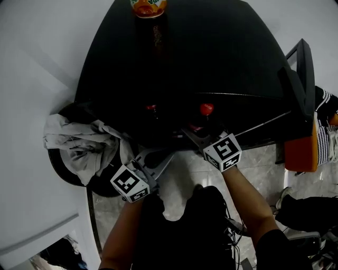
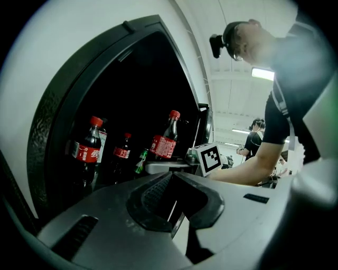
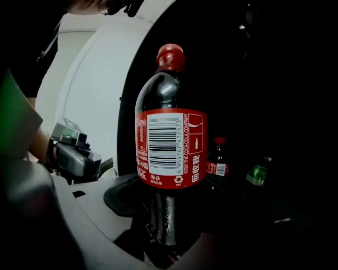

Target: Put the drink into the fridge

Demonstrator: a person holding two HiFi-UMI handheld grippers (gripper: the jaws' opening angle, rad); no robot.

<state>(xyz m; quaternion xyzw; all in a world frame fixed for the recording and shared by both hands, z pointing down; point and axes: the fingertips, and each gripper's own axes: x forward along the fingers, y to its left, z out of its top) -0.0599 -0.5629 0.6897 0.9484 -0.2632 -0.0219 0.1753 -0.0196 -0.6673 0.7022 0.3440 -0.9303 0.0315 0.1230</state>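
My right hand-held gripper [image 3: 163,224] is clamped on the lower body of the cola bottle [image 3: 171,147], which stands upright in the jaws with its red cap at the top centre of the right gripper view. In the head view that same hand-held gripper [image 1: 198,129] sits just right of centre, the bottle's cap poking up in front of the dark fridge [image 1: 211,52] that fills the upper half of the frame. My left hand-held gripper [image 2: 171,205] has its jaws drawn nearly together with nothing between them; it hangs lower left of centre in the head view [image 1: 154,158], apart from the bottle.

Further out, the left gripper view shows the fridge's open mouth on the left, with a standing cola bottle [image 2: 87,150] at centre left, a smaller one [image 2: 122,153] beside it and a green bottle [image 2: 140,161] lying low behind. An orange drink [image 1: 148,6] stands on the fridge at the top edge of the head view.

I judge I am mid-carry, with the bottle at the fridge opening but not yet set down. Next I need to push it further in, aim for a free spot clear of the bottles already there, lower it upright onto the shelf, and only then spread the jaws and back out straight so I don't tip it
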